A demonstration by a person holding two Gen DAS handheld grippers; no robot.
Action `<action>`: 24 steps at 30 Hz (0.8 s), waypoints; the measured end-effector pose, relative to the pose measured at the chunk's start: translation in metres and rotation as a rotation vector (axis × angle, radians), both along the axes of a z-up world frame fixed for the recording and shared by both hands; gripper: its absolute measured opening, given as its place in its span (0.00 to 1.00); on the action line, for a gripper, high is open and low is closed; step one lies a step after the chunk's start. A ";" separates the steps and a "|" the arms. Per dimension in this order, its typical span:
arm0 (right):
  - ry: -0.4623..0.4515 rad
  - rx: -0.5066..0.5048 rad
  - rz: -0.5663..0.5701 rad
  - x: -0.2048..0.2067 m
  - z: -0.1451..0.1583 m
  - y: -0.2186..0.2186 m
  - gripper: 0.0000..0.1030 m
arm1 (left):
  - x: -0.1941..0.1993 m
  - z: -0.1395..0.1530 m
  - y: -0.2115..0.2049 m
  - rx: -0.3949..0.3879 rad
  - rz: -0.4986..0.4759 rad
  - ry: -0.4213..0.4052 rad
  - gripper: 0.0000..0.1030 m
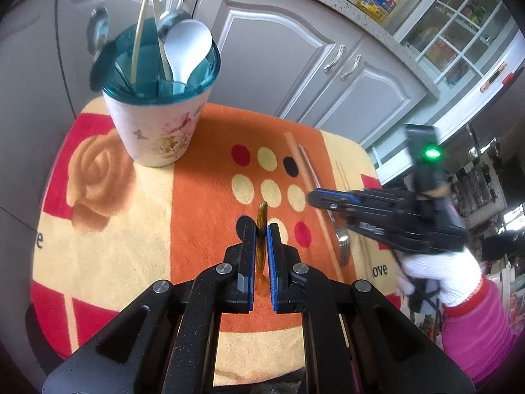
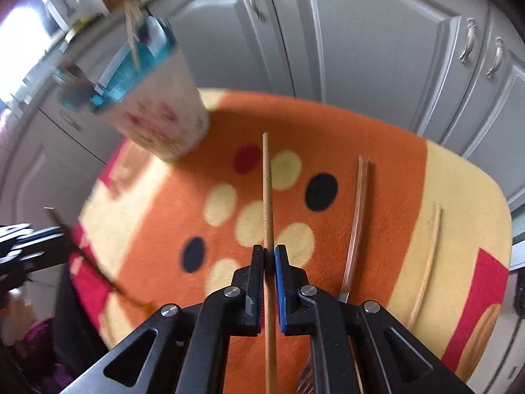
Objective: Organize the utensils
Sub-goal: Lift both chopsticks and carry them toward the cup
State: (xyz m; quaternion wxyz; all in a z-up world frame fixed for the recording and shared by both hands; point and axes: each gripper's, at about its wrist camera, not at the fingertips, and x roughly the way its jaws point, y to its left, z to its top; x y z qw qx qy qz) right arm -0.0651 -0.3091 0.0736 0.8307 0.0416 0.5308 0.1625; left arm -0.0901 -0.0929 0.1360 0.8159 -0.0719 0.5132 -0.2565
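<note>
My left gripper is shut on a thin golden-amber utensil handle that sticks up between its pads, above the mat. A floral utensil cup with a teal rim stands at the mat's far left, holding a white spoon, chopsticks and metal spoons. My right gripper is shut on a long wooden chopstick lying on the mat. In the left wrist view the right gripper reaches in from the right. The cup looks blurred in the right wrist view.
A patterned orange and yellow mat covers the small table. A fork with a clear handle and a thin chopstick lie right of the held chopstick. Grey cabinet doors stand behind. A white-gloved hand holds the right gripper.
</note>
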 end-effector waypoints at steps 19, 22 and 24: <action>-0.238 0.099 0.062 -0.036 0.111 0.014 0.06 | 0.005 0.060 0.026 -0.018 0.039 -0.113 0.05; -0.272 0.099 0.081 -0.032 0.128 0.021 0.06 | 0.010 0.075 0.036 -0.037 0.058 -0.129 0.05; -0.289 0.098 0.098 -0.027 0.139 0.026 0.06 | 0.013 0.084 0.042 -0.052 0.069 -0.136 0.05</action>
